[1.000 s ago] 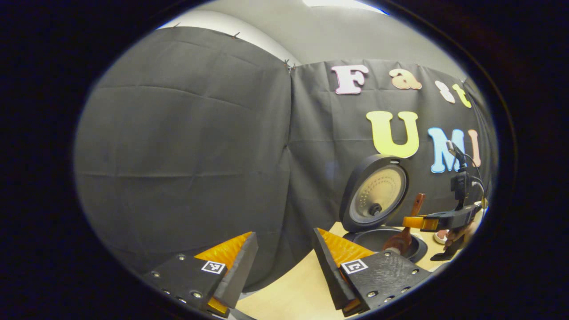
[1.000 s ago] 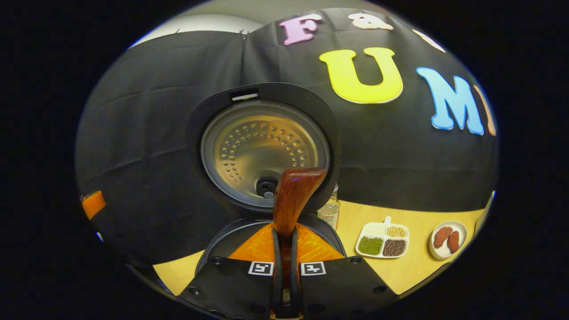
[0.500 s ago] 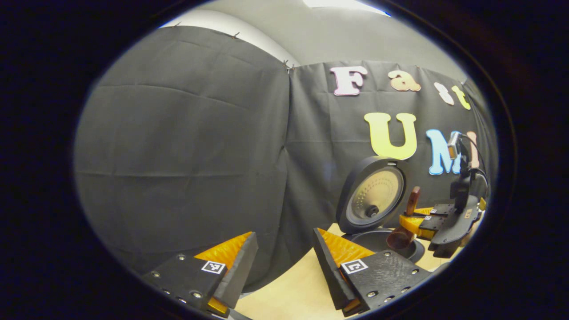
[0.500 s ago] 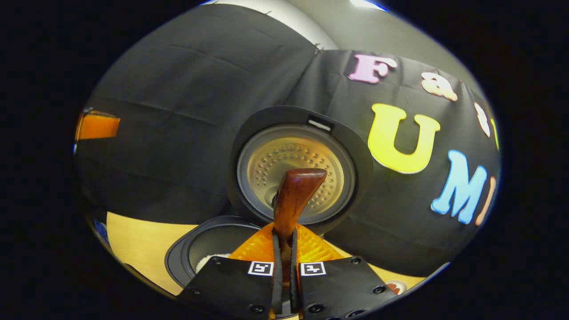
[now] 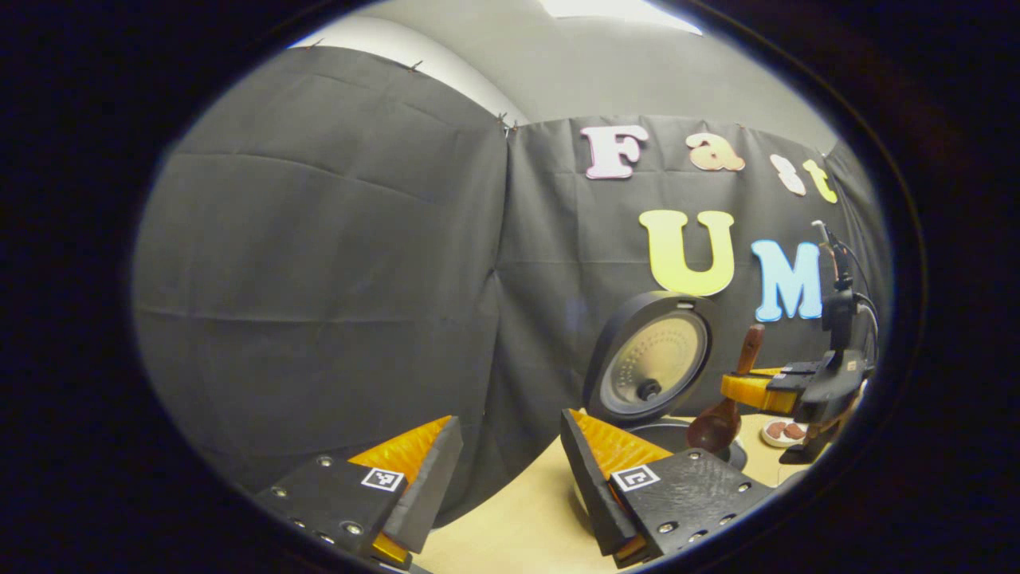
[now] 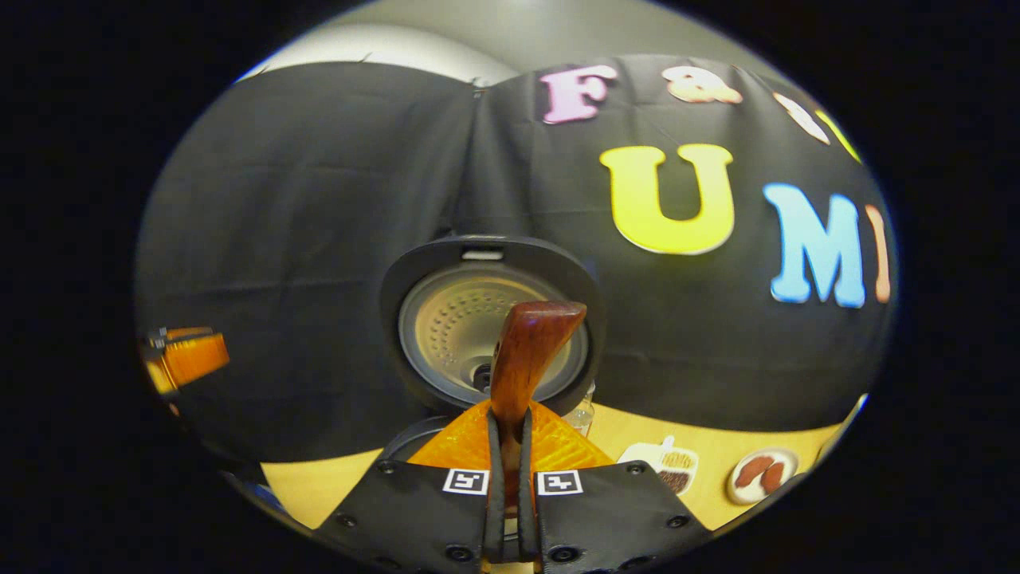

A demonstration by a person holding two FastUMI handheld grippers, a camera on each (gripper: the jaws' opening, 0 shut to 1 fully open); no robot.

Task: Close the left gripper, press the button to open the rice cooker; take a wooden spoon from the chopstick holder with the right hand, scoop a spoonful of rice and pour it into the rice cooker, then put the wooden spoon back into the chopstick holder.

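My right gripper (image 6: 510, 446) clamps the wooden spoon (image 6: 522, 359) before the open rice cooker (image 6: 490, 327); my left gripper (image 5: 510, 470) gapes apart.

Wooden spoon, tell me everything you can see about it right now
The wooden spoon is dark reddish-brown glossy wood, with a rounded bowl and a handle that flares at its end. The right gripper is shut on the handle, bowl hanging low, handle end up. It hangs over the open rice cooker, in front of the raised lid.
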